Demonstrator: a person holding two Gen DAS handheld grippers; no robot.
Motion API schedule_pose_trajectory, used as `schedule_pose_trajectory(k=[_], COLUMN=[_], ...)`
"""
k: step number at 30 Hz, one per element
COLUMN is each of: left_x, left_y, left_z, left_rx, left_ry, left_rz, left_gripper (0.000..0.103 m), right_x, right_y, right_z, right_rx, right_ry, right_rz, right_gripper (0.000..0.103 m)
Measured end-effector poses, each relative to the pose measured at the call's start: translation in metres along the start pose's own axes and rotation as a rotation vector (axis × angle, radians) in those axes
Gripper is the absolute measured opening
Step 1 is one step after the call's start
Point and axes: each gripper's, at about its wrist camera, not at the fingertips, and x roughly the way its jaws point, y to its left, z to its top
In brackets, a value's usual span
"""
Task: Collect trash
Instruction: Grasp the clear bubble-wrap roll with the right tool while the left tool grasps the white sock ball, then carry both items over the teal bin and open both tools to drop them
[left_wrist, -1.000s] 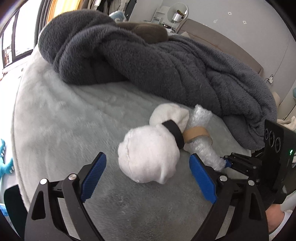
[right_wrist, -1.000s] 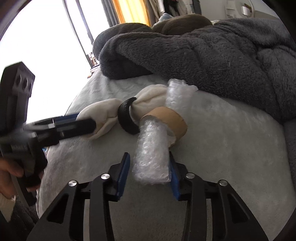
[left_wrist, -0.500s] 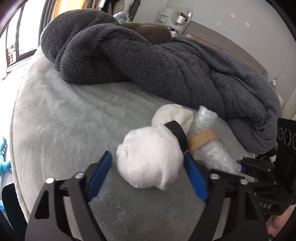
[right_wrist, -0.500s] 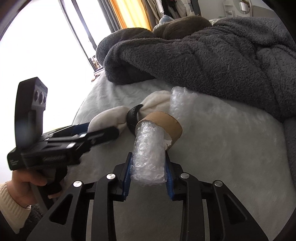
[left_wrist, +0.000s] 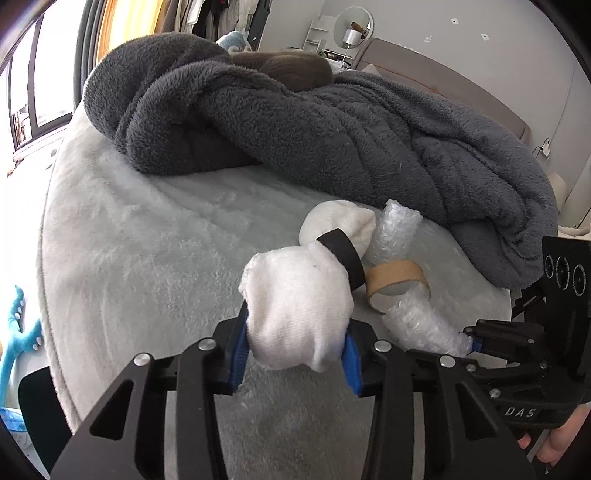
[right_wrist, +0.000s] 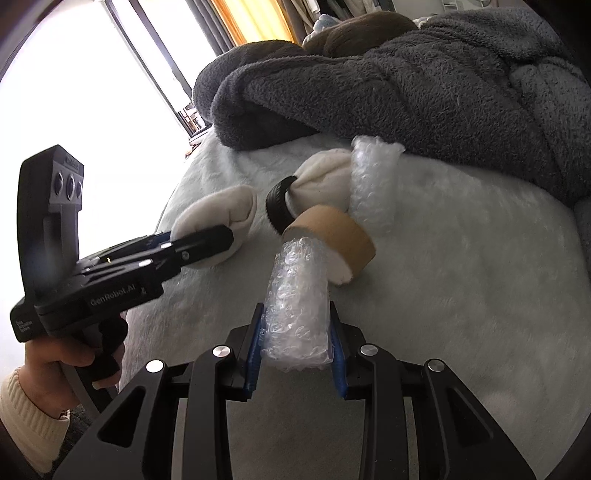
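A white cloth bundle (left_wrist: 295, 310) cinched by a black band (left_wrist: 341, 254) lies on the pale plush bed cover (left_wrist: 147, 258). My left gripper (left_wrist: 295, 350) is shut on its near end. Beside it lies a bubble wrap roll (left_wrist: 417, 325) threaded through a brown cardboard ring (left_wrist: 397, 275). My right gripper (right_wrist: 295, 343) is shut on the near end of the bubble wrap roll (right_wrist: 299, 295). The right wrist view also shows the cardboard ring (right_wrist: 336, 236), the black band (right_wrist: 279, 203), the cloth bundle (right_wrist: 221, 214) and the left gripper's fingers (right_wrist: 195, 245) closed on it.
A heaped dark grey fleece blanket (left_wrist: 295, 129) covers the far half of the bed, just behind the trash. A bright window (right_wrist: 74, 74) is at the left. A teal toy (left_wrist: 18, 332) hangs beyond the bed's left edge.
My left gripper moved forward and closed on the white cloth bundle. My right gripper tightened on the bubble wrap roll and both items have lifted slightly.
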Motion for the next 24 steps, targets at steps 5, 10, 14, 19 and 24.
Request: schedule_pose_trajectory(k=[5,10,14,19,24], left_x=[-0.013,-0.025,-0.035,-0.048,-0.063], left_y=[0.001,0.004,0.01,0.022,0.035], left_z=[-0.002,-0.007,-0.01,-0.017,-0.026], left_rx=[-0.001,0.004,0.015,0.023,0.044], left_ry=[-0.017,-0.029,-0.035,-0.039,-0.044], left_rz=[0.009,0.034,0.051,0.062,0.073], left_gripper=[0.044,0.044,0.044,0.044,0.044], right_x=[-0.003,-0.005,-0.001,-0.001,0.004], right_y=[0.006,0.018,0.03,0.043,0.059], right_z=[-0.005,-0.005,0.0,0.007,0.015], right_rx=[0.001,-0.005,-0.014,-0.021,-0.037], right_ry=[-0.007,-0.024,-0.037,-0.06,-0.07], right_rz=[0.001,0.012,0.021,0.028,0.024], right_gripper=[0.032,0.032,0.032,0.031,0.031])
